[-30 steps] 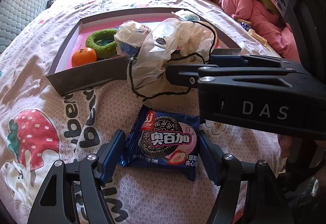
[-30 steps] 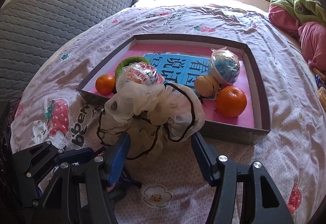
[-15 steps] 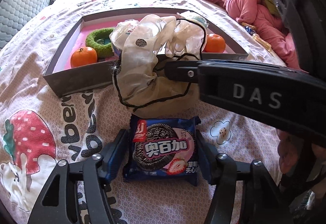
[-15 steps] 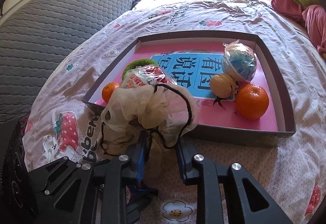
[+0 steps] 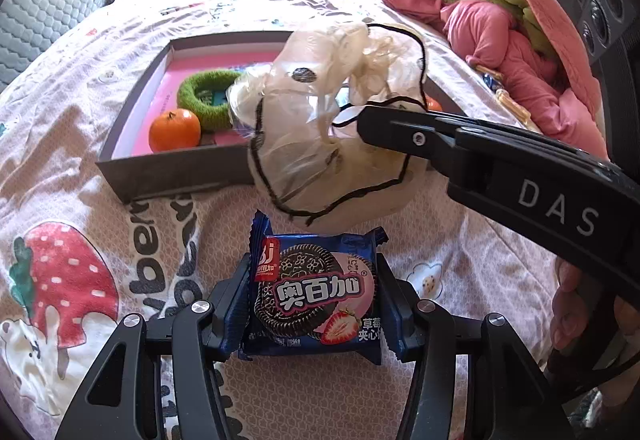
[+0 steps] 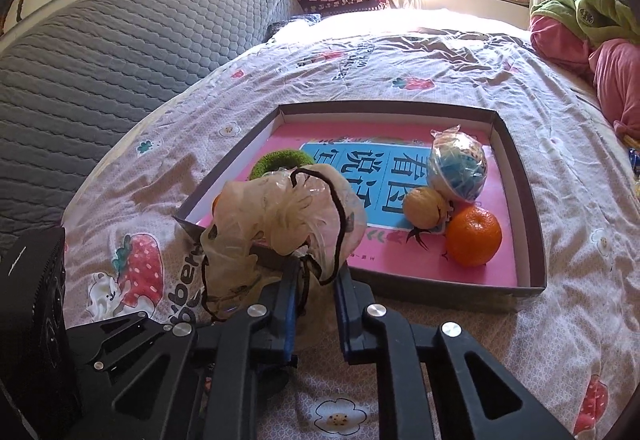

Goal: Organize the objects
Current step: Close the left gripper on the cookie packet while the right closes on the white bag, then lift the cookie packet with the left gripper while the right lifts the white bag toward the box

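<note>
A blue cookie packet (image 5: 316, 300) with a strawberry picture lies on the bedspread between the pads of my left gripper (image 5: 314, 280). Its jaws are closing, and both pads press the wrapper's sides. My right gripper (image 6: 318, 276) is shut on the lower part of a cream sheer cloth bundle (image 6: 280, 216) edged with black cord. The bundle (image 5: 320, 128) hangs just in front of the near wall of a shallow grey box (image 5: 168, 172) with a pink floor. In the left wrist view the right gripper (image 5: 364, 120) reaches in from the right.
The box (image 6: 524, 200) holds a large orange (image 6: 473, 236), a small orange (image 5: 175, 129), a green fuzzy ring (image 5: 200, 92), a wrapped blue ball (image 6: 458, 166) and a yellowish ball (image 6: 424, 207). Pink and green bedding (image 5: 500, 24) is piled at the right; a grey quilted headboard (image 6: 120, 52) stands at the left.
My right jaws closed on the cloth bundle and raised it a little off the bed. My left jaws narrowed from wide apart until they met the cookie packet's sides.
</note>
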`<state>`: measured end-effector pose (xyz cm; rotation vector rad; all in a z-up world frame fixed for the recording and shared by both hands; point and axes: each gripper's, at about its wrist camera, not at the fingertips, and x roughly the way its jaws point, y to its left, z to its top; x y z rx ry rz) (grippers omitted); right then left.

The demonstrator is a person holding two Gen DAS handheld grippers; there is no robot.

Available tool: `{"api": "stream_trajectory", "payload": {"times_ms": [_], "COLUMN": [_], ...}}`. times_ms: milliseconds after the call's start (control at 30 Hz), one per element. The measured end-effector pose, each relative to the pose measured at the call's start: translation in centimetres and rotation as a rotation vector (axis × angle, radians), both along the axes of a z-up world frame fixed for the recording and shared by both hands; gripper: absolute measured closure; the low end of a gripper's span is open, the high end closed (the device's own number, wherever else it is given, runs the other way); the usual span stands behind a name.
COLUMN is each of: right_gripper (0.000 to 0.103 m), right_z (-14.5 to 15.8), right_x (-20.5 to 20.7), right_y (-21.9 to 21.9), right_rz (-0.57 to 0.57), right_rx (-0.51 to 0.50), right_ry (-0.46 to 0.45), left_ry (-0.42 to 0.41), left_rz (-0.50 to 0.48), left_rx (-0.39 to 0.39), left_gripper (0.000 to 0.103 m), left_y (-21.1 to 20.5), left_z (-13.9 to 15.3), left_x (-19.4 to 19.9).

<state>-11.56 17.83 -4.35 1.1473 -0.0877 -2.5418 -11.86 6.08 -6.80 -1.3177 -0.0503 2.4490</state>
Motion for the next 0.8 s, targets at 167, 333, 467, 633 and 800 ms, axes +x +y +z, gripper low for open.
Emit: {"api": "stream_trajectory", "payload": {"times_ms": [167,333,467,633,800], "right_gripper": [0.087,0.087,0.087,0.087,0.087], "right_z": [1.5,2.6,3.3,4.0,4.6], "right_x": [0.4,0.6,0.7,0.8,0.8], "right_y": [0.7,1.6,2.3,3.4,4.3], "right_rz": [-0.021,-0.043,-0.066,-0.099,-0.126], "right_rx": [0.003,0.001,-0.008,-0.030,-0.047], "right_ry": [0.056,0.094,0.119,0.146,0.164], "left_ry": [0.041,0.071,0.101,0.128,0.163], "left_rz": [0.014,0.026,0.036,0.051,0.069], "left_rx": [0.005,0.013,0.008,0.011,-0.006], "left_gripper": [0.046,0.046,0.046,0.046,0.046], "left_y": [-0.2,-0.1,0.2,0.1,0.0], "left_z": [1.3,2.6,3.6,4.6,5.4], "left_x": [-0.2,-0.6,-0.9,-1.1,-1.2]}}
